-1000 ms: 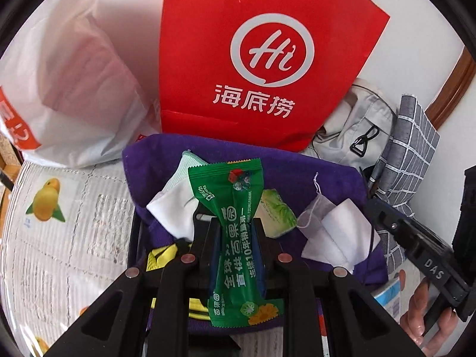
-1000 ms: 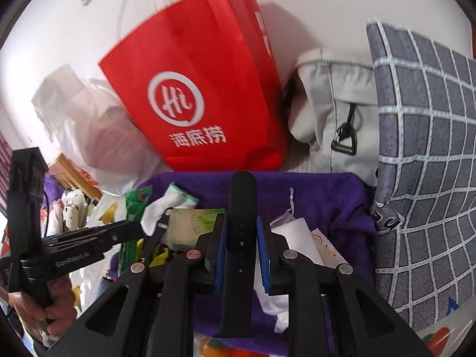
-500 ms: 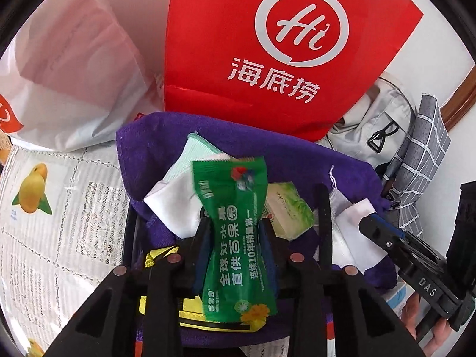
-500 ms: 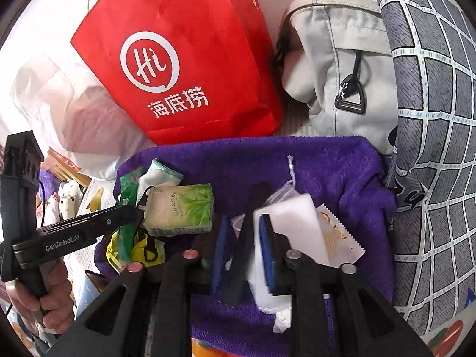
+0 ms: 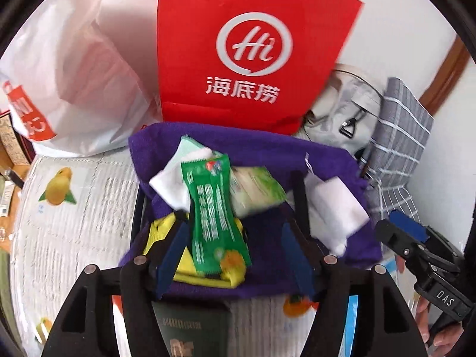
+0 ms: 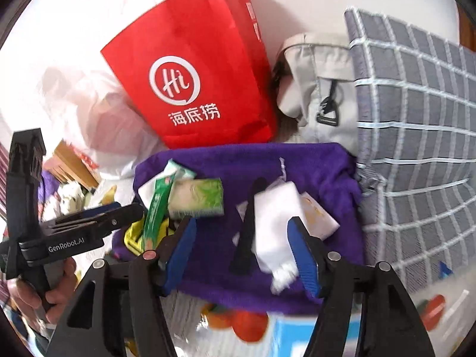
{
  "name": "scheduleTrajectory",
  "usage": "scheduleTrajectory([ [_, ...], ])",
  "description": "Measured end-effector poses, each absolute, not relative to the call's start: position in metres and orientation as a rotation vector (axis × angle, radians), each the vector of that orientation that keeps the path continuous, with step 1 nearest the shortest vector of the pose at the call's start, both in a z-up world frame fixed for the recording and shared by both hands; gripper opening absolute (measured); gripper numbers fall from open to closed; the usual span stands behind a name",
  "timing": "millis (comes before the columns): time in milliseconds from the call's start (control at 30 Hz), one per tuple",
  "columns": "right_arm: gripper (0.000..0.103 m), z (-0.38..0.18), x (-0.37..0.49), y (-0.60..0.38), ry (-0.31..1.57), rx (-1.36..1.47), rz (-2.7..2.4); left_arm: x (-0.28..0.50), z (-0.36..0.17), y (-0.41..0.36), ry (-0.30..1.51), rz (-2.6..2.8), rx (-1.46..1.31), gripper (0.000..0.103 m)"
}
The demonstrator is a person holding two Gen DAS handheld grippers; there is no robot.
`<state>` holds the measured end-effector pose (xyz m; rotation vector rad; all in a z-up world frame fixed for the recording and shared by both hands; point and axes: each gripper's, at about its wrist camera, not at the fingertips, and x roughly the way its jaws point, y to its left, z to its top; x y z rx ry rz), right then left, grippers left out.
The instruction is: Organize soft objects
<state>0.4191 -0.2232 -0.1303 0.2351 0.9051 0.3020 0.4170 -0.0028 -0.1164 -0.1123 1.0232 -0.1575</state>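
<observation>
A purple towel (image 5: pixel 267 151) (image 6: pixel 312 163) lies spread on the table with small items on it. My left gripper (image 5: pixel 235 235) is open; the green sachet (image 5: pixel 214 208) lies loose between its jaws on a yellow item (image 5: pixel 166 229). My right gripper (image 6: pixel 244 238) is open; a black strap (image 6: pixel 250 223) lies on the towel between its jaws, next to a white packet (image 6: pixel 276 211). A green tissue pack (image 5: pixel 255 190) (image 6: pixel 196 197) and a white folded cloth (image 5: pixel 169 181) lie at the towel's left. The left gripper also shows in the right wrist view (image 6: pixel 125 211).
A red paper bag (image 5: pixel 253 47) (image 6: pixel 196 89) stands behind the towel, a white plastic bag (image 5: pixel 74 83) to its left. A grey bag (image 6: pixel 321 95) and a grey checked cushion (image 6: pixel 416 136) stand at the right. A dark green booklet (image 5: pixel 190 327) lies near the front edge.
Both grippers have opened. The left one let go of the green sachet, the right one let go of the black strap; both items now lie on the towel.
</observation>
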Motion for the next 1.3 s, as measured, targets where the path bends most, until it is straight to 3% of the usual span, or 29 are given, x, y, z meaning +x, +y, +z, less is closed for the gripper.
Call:
scheduleTrajectory([
  [100,0.067,-0.115,0.389,-0.227,0.882,0.185,0.269,0.391,-0.103,-0.009,1.003,-0.155,-0.092,0.070],
  [167,0.078,-0.106,0.369,-0.229,0.876,0.169,0.266,0.369,-0.090,-0.012,0.979,-0.145,-0.072,0.074],
  [267,0.087,-0.096,0.337,-0.233,0.873,0.158,0.257,0.339,-0.075,-0.014,0.957,-0.148,-0.067,0.088],
  [467,0.102,-0.082,0.273,-0.237,0.850,0.125,0.180,0.275,-0.050,-0.021,0.908,-0.136,-0.055,0.096],
  [933,0.103,-0.058,0.134,-0.257,0.811,0.139,0.092,0.130,-0.025,-0.026,0.809,-0.094,-0.033,0.098],
  [1300,0.103,-0.045,0.070,-0.261,0.758,0.127,0.066,0.077,-0.018,-0.025,0.756,-0.067,-0.013,0.098],
])
